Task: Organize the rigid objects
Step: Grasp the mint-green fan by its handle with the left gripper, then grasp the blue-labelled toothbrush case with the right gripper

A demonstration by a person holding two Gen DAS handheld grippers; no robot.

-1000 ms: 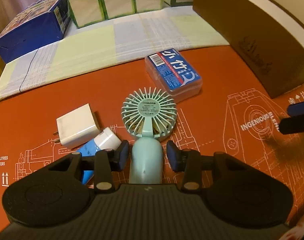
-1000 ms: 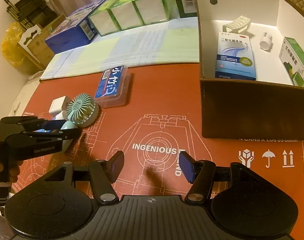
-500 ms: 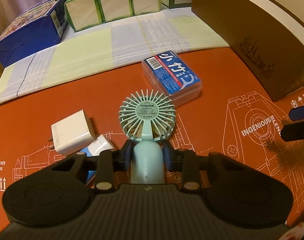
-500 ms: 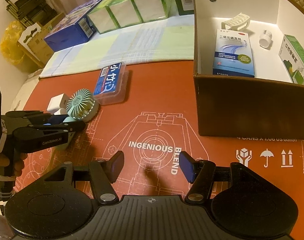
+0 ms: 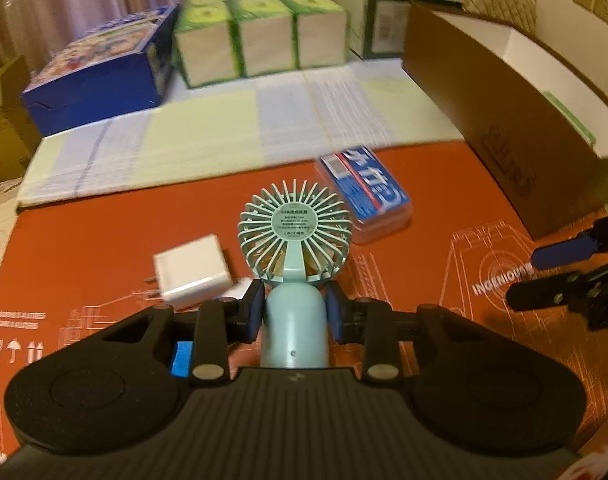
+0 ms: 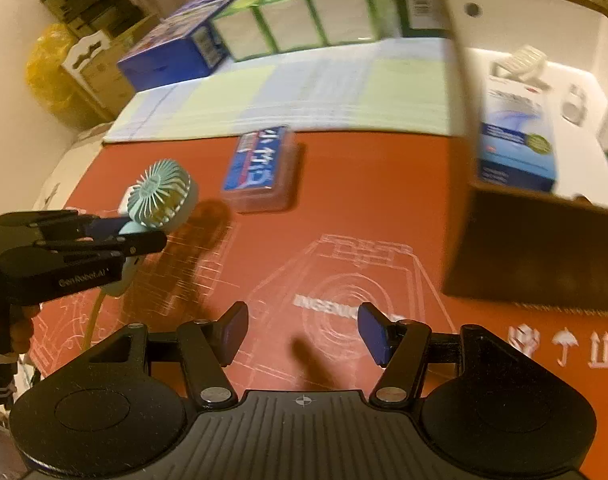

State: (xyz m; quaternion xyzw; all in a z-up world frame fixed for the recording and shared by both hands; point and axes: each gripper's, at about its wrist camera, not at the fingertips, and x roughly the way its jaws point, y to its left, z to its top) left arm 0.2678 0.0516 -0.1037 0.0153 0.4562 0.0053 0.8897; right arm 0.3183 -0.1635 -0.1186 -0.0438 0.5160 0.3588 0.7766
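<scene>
A: Left wrist view first. What has the left tool [image 5: 293,312] got?

B: Its two dark pads pinch the rounded handle of the small mint-green plastic hand fan [image 5: 295,240] at centre frame, round grille head pointing away. Left of it a white square charger block [image 5: 189,272] lies on the orange printed desk mat [image 5: 103,248]; upper right of the fan sits a clear flat plastic case with a blue label [image 5: 366,196]. At the right edge the right tool [image 5: 552,276] pokes in.

A: And the right wrist view?

B: The right tool [image 6: 301,334] is spread with nothing between its pads — only mat below. At left the left tool [image 6: 139,232] holds the fan [image 6: 159,194] clear of the mat, its shadow beneath. The brown cardboard box with a white inside [image 6: 544,256] fills the right, blurred.
</scene>
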